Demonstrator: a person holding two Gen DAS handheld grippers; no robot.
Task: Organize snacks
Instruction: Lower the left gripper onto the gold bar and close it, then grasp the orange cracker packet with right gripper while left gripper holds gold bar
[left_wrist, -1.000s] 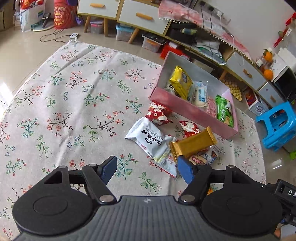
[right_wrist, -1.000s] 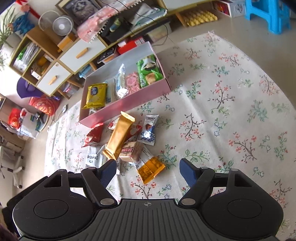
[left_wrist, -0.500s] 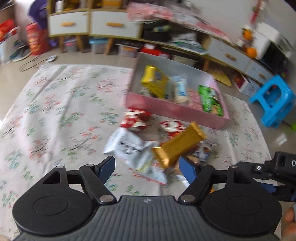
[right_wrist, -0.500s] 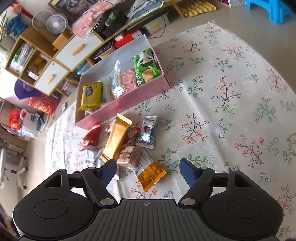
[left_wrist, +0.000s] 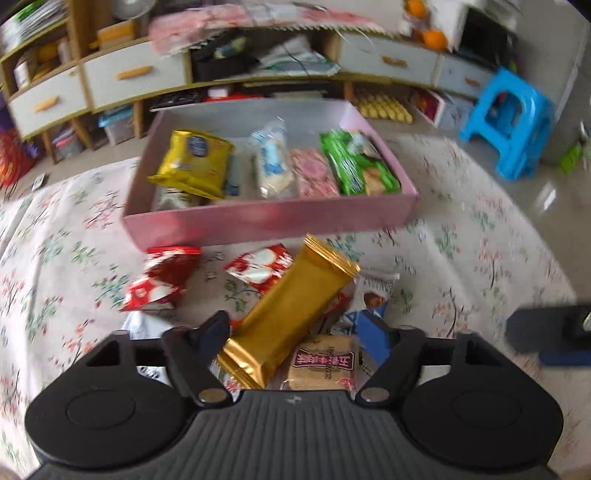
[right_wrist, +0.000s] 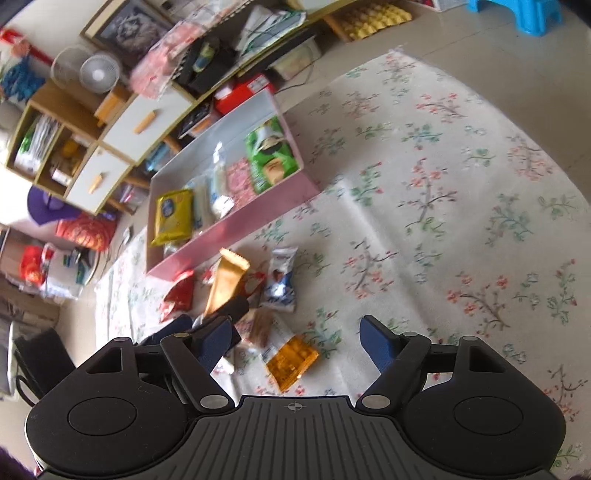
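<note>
A long gold bar (left_wrist: 291, 314) lies slanted on top of a pile of loose snacks on the flowered cloth (left_wrist: 55, 266). My left gripper (left_wrist: 291, 328) hangs low over it, jaws closing, the bar's near end between them. The left fingertip (left_wrist: 216, 326) is at the bar's edge and the right one stands apart from it. The pink box (left_wrist: 273, 218) behind holds yellow, white, pink and green packets. My right gripper (right_wrist: 297, 336) is open above an orange packet (right_wrist: 291, 360), nothing between its fingers. The gold bar (right_wrist: 225, 284) and the pink box (right_wrist: 236, 221) lie further off.
Red packets (left_wrist: 162, 277), a brown biscuit packet (left_wrist: 321, 365) and a blue-and-white packet (left_wrist: 373, 295) crowd around the bar. A low cabinet (left_wrist: 122, 77) with drawers runs behind the box. A blue stool (left_wrist: 506, 122) stands at the right. The cloth (right_wrist: 461, 206) stretches right of the pile.
My left gripper has swung in and down over the pile and rolled, so the gold bar now sits between its fingers. The right gripper has drifted slightly.
</note>
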